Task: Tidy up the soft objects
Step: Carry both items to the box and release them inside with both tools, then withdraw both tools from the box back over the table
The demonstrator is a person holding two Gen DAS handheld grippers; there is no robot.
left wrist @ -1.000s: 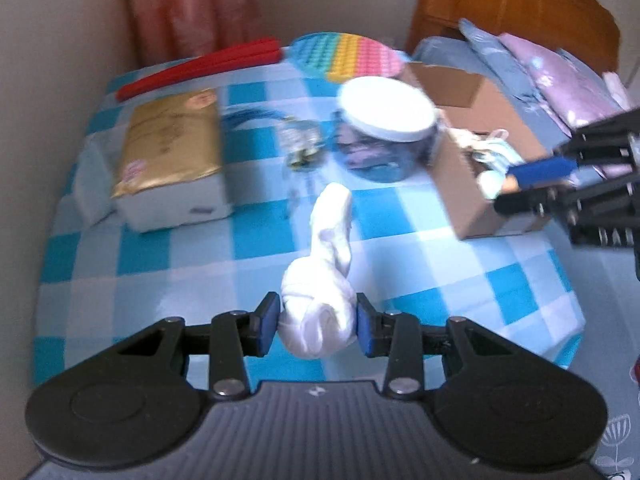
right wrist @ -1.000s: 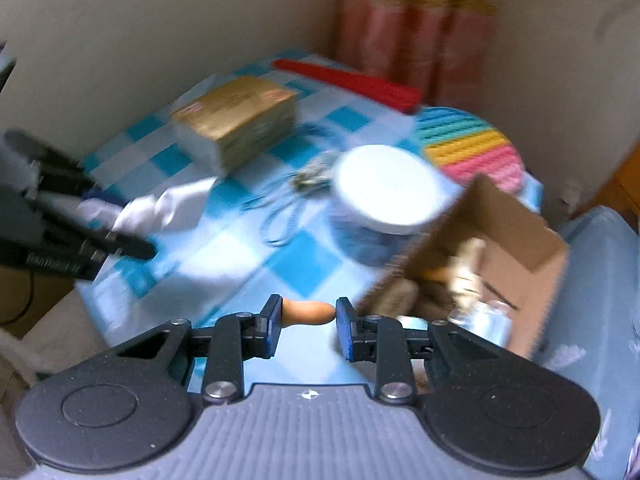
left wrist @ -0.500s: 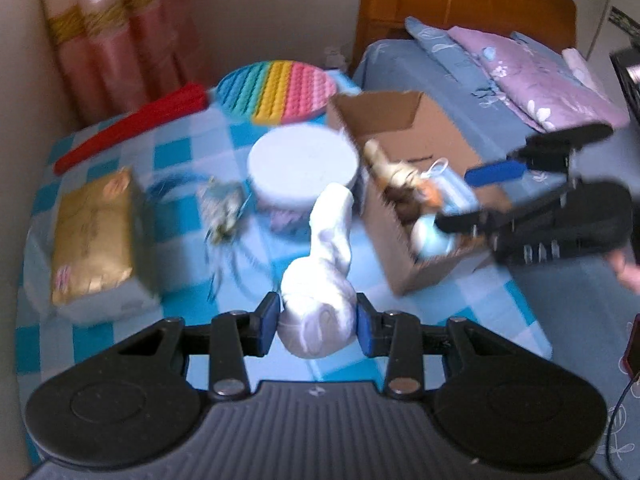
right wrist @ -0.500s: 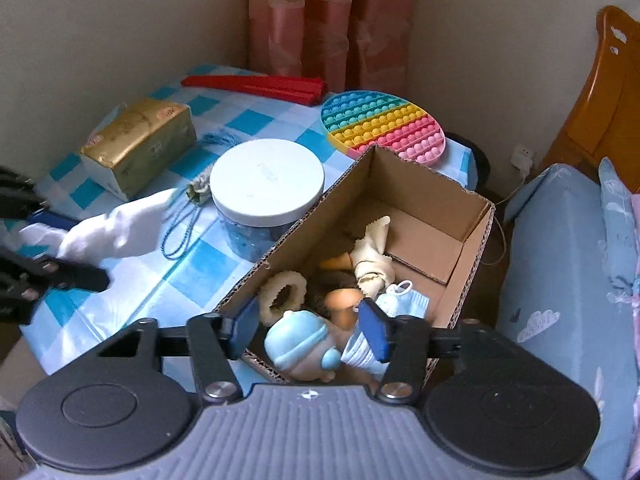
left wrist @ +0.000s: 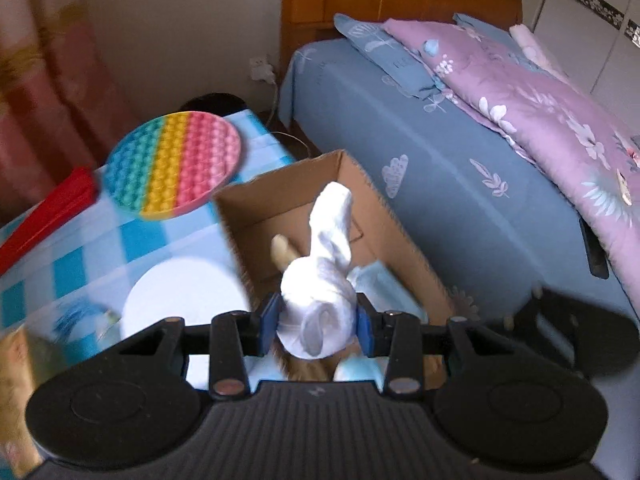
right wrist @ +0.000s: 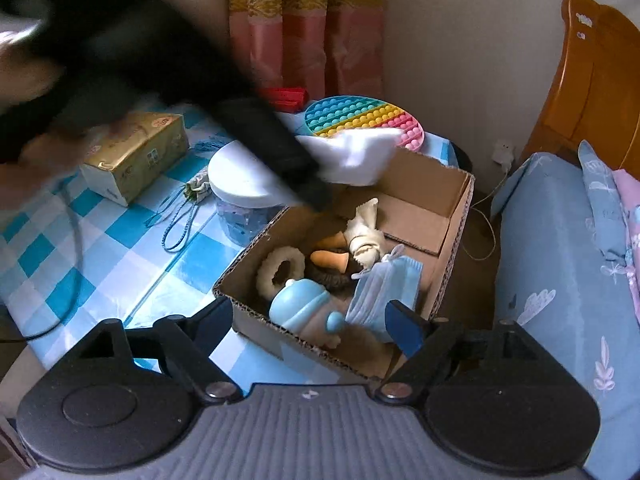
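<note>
Left fingers (left wrist: pixel 316 324) are clamped on the white sock (left wrist: pixel 324 280), held above the open cardboard box (right wrist: pixel 452 216) on the checked surface (right wrist: pixel 120 248). Right fingers (right wrist: pixel 316 320) have just been opening, spread wide and empty over the box's near end

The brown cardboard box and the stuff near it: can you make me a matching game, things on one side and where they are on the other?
Things:
1. white rolled sock
2. light blue face mask
3. round rainbow bubble mat
4. gold tissue pack

Places:
A. lying inside the brown cardboard box
B. on the blue checked tablecloth, left of the white-lidded jar
C. clamped in the left gripper
D. behind the box, near the curtain

Pairs: 1-C, 2-A, 3-D, 4-B
</note>
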